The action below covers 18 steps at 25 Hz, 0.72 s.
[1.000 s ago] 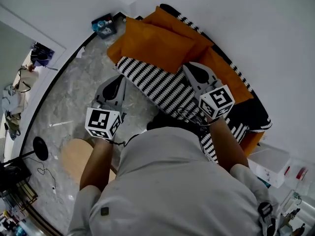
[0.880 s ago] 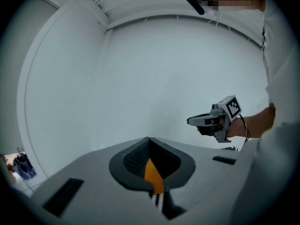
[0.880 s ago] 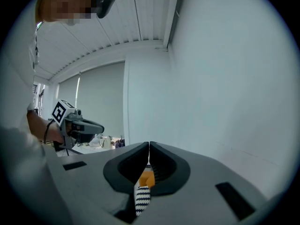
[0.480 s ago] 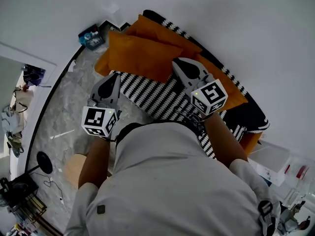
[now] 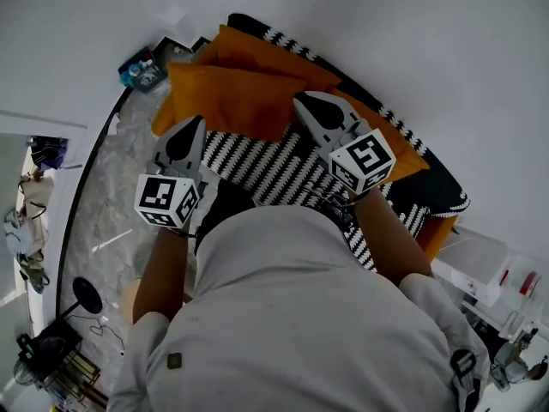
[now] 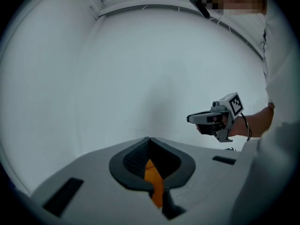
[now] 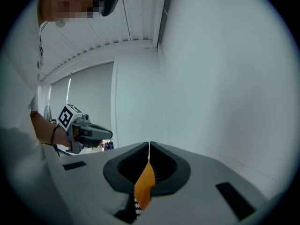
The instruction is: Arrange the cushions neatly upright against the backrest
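Two orange cushions lie stacked at the sofa's left end, the front one [image 5: 232, 101] on top of the rear one [image 5: 257, 51]. A third orange cushion [image 5: 396, 148] leans at the right by the black, stripe-edged backrest [image 5: 377, 114]. The striped seat [image 5: 266, 166] lies below both hands. My left gripper [image 5: 196, 121] [image 6: 149, 138] hovers off the front cushion's near left corner, shut and empty. My right gripper [image 5: 300, 99] [image 7: 149, 144] floats over that cushion's right edge, also shut with nothing held. Orange shows only through the gaps behind the closed tips.
A blue box [image 5: 137, 69] sits on the marble floor [image 5: 111, 196] left of the sofa. A round wooden stool [image 5: 129, 297] peeks out beside my left arm. A white bin [image 5: 480, 269] stands at the right. A bare white wall [image 5: 412, 24] rises behind the sofa.
Both grippers have travelled forward toward the orange cushions, staying shut. The sofa has drawn closer under the hands and the stool has slid mostly out of sight.
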Tool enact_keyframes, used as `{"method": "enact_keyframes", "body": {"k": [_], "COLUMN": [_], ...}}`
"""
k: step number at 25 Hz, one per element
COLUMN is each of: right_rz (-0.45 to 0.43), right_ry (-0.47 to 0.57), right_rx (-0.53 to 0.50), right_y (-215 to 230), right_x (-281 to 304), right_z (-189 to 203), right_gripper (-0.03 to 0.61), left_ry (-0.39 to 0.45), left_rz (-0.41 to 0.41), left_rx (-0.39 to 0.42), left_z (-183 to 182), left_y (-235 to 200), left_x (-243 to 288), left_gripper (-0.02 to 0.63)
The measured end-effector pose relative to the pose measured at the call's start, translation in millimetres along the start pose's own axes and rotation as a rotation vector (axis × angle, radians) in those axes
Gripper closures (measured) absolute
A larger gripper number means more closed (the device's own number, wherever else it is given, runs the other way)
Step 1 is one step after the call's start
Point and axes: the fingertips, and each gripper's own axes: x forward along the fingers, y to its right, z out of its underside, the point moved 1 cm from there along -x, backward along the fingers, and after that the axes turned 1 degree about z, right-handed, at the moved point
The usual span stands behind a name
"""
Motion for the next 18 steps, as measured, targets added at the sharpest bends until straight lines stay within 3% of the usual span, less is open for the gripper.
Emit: {"method": "enact_keyframes", "body": {"k": [9,18], "right_rz": [0.07,0.133], "right_ry": [-0.048,-0.093], "right_rx": [0.027,0.09], "right_y": [56.0,96.1], "right_x": [52.8,120.6], "right_z": [16.4,35.2], "right_gripper": [0.548,0.545], "left_ry": [-0.056,-0.173], "left_rz": [0.114,0.267], "left_rx": [0.012,0.057], "left_z": [6.1,22.5], "left_y": [-46.7,-108.3], "left_x": [77.0,149.5], "left_gripper": [0.603,0.601]}}
